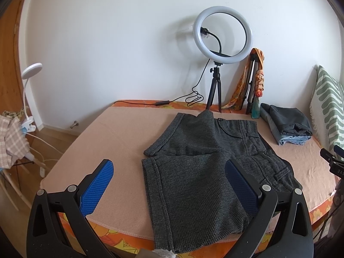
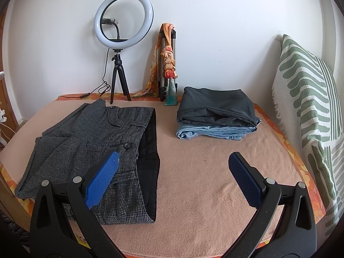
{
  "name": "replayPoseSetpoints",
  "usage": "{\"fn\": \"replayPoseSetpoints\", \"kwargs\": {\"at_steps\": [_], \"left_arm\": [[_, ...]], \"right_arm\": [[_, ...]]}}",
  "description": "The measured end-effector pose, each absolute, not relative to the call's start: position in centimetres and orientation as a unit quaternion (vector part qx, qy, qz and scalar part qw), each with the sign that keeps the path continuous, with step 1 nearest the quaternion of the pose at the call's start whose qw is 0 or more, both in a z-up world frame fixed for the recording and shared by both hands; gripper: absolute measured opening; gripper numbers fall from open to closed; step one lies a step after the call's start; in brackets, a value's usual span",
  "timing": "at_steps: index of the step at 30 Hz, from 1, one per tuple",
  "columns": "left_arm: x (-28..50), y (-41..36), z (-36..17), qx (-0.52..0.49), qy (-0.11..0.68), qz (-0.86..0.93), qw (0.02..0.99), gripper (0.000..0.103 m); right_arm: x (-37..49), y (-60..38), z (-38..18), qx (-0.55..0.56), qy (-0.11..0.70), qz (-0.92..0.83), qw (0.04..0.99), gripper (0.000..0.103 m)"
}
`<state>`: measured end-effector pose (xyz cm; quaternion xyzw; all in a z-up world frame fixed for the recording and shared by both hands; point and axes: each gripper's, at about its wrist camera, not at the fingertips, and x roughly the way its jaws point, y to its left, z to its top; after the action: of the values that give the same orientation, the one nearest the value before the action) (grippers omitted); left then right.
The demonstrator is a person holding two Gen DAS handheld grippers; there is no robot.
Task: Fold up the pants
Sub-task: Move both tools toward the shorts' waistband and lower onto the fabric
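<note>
Grey checked short pants (image 1: 193,167) lie spread flat on the pink blanket (image 1: 103,133), legs toward the left, waistband to the right. In the right wrist view the pants (image 2: 90,146) show their dark inner waistband. My left gripper (image 1: 169,182) is open, above the near leg's hem, holding nothing. My right gripper (image 2: 174,178) is open above the near waistband corner and the bare blanket (image 2: 204,172), holding nothing.
A stack of folded dark and blue pants (image 2: 215,114) lies at the back right. A ring light on a tripod (image 2: 122,43) and a folded tripod with an orange scarf (image 2: 168,60) stand against the wall. A green patterned pillow (image 2: 307,107) is at the right.
</note>
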<state>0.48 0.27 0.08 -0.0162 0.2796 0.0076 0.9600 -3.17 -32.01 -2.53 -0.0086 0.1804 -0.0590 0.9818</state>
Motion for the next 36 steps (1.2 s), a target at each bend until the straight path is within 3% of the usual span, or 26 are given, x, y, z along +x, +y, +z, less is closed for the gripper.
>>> {"fn": "replayPoseSetpoints", "kwargs": {"at_steps": [9,15,22,36], "left_arm": [[2.7,2.3,-1.2,-0.039,0.311,-0.037,0.949,0.103],[3.5,3.0,-2.9,0.006,0.338,-0.032,0.940,0.102],[3.1,2.8,-3.6,0.057,0.369,-0.076,0.924,0.089],[12.4,4.5,-0.8,0.046,0.371,-0.084,0.924,0.083]], "right_arm": [[-2.9,-30.7,-2.8,-0.017,0.190,-0.010,0.982,0.103],[-3.1,-30.2,-3.6,-0.035,0.199,0.015,0.979,0.103],[-3.2,-29.0,-4.4,-0.078,0.207,0.057,0.973,0.103],[0.0,-29.8,-2.6,-0.082,0.220,0.070,0.969,0.103]]}}
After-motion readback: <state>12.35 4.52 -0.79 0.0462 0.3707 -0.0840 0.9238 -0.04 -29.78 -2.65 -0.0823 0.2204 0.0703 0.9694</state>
